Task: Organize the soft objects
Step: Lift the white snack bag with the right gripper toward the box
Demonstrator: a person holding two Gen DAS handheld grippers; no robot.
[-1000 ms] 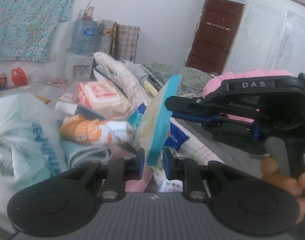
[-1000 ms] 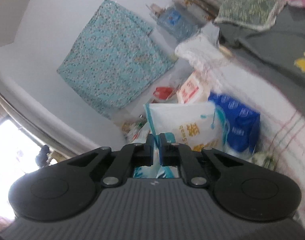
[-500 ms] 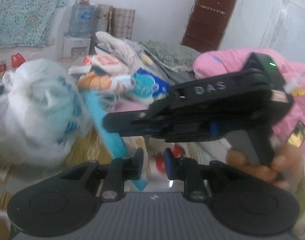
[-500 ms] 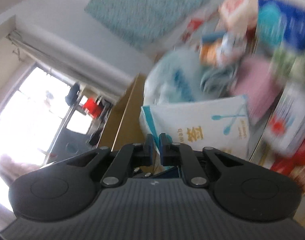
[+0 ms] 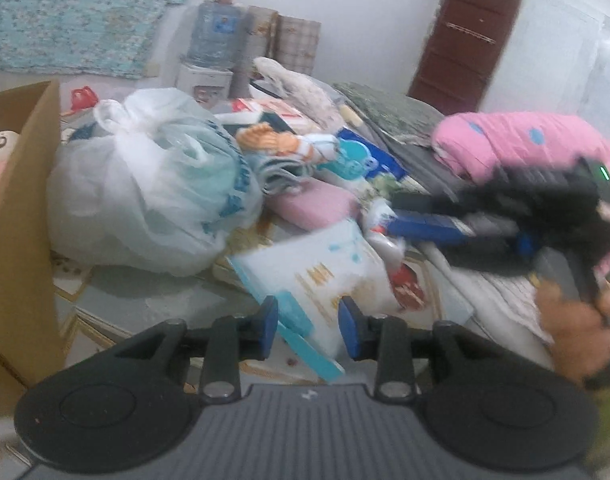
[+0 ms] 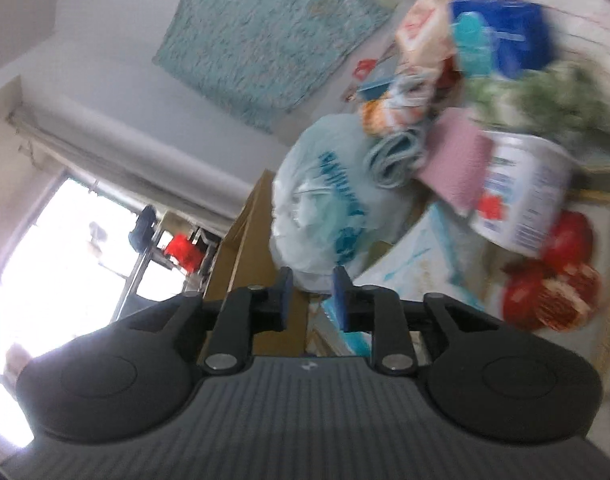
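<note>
From the left wrist view, the left gripper (image 5: 308, 326) has just been opening, its blue pads standing apart with the edge of the white-and-teal packet (image 5: 321, 280) lying loose between them, no longer pinched; the packet rests flat on the patterned floor mat (image 5: 105, 292) just beside the tied white plastic bag (image 5: 145, 196). A cardboard box (image 5: 21, 220) stands at the left, and the right gripper (image 5: 405, 216), blurred, reaches in from the right over a pink folded cloth (image 5: 313, 204). From the right wrist view, that gripper's jaws have also just been opening and nothing sits between them; the packet lies below and to the right of them, next to a white tub (image 6: 521, 196). I'd say one packet has been set down, while most of the heap, the bag, the cloth and the blue pack (image 6: 501, 36), still looks unsorted, so the job seems early.
</note>
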